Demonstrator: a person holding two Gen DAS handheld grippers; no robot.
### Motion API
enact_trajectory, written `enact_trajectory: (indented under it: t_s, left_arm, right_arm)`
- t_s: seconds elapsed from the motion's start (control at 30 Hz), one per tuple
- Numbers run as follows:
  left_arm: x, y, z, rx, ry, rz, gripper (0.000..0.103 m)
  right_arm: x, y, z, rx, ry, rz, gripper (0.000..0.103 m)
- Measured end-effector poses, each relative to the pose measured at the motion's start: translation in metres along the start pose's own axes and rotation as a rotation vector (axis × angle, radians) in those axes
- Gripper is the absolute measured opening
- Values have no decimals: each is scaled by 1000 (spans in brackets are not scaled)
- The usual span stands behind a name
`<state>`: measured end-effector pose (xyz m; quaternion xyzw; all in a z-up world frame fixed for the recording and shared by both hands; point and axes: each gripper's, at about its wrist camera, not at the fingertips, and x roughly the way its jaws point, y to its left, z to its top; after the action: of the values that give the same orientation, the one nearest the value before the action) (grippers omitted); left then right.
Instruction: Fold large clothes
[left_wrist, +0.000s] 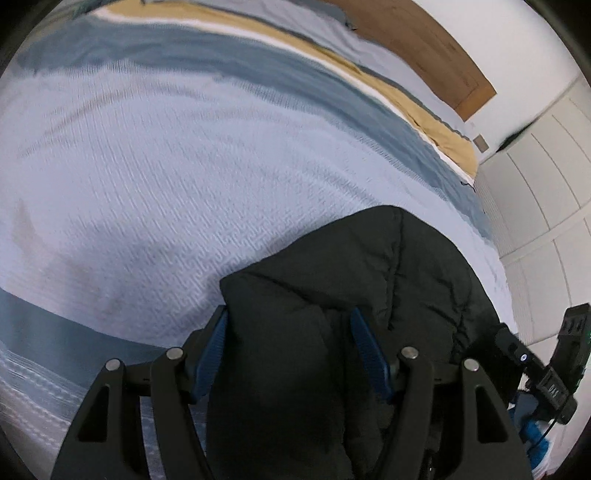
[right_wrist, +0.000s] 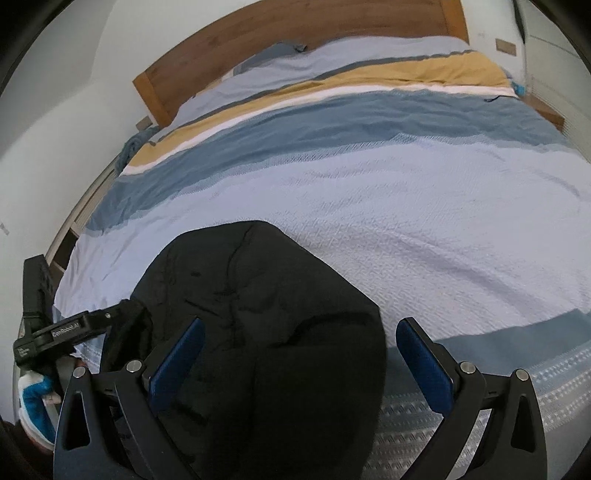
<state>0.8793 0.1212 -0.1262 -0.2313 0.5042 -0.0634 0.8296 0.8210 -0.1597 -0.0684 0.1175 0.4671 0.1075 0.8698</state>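
Left wrist view: the left hand-held gripper (left_wrist: 288, 343) is clenched on a bulky fold of a black padded jacket (left_wrist: 354, 280), the cloth filling the space between its blue pads (left_wrist: 216, 347); the jacket is bunched at the near edge of a bed (left_wrist: 140, 192), and the right hand-held gripper shows at the far right edge; the image is blurred, a sign of motion.

Right wrist view: the right hand-held gripper (right_wrist: 299, 350) stands released, its jaws wide apart; the jacket (right_wrist: 258, 295) lies under and between them, its right edge well short of the right pad (right_wrist: 424, 365); the left hand-held gripper (right_wrist: 88, 325) meets the jacket's left side.

The step in hand appears to be gathering or carrying the garment for a fold; the next move likely calls for the right gripper to close on the cloth.

A striped bedspread (right_wrist: 369, 184) in pale blue, slate, white and mustard covers the bed; a wooden headboard (right_wrist: 258, 48) and white walls stand behind.
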Motion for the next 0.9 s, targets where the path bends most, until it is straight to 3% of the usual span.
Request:
enact_trajectory:
  t_s: [0.03, 0.1, 0.13, 0.2, 0.27, 0.3, 0.33, 0.6, 0.9]
  left_arm:
    - [3, -1, 1, -12, -3, -9, 65]
    - [3, -1, 0, -11, -15, -17, 64]
    - [3, -2, 0, -4, -17, -13, 64]
    - [2, -5, -3, 25, -25, 0, 53]
    - [2, -12, -5, 49, -19, 13, 29]
    - [0, -15, -7, 63, -22, 24, 23]
    - [-3, -19, -8, 74, -28, 37, 16]
    - [-61, -44, -42, 138, -97, 34, 12]
    - [-149, -61, -127, 243, -170, 11, 10]
  right_arm:
    - [4, 0, 0, 2, 10, 9, 98]
    - [11, 0, 2, 4, 28, 21, 74]
    - [16, 0, 2, 0, 44, 16, 67]
    - [20, 1, 3, -16, 58, 12, 45]
    - [19, 4, 3, -29, 53, 6, 32]
    - [17, 5, 3, -35, 48, 6, 28]
    - [13, 6, 4, -48, 39, 1, 26]
    - [-49, 30, -9, -169, -26, 20, 19]
    - [-144, 45, -71, -230, -88, 76, 19]
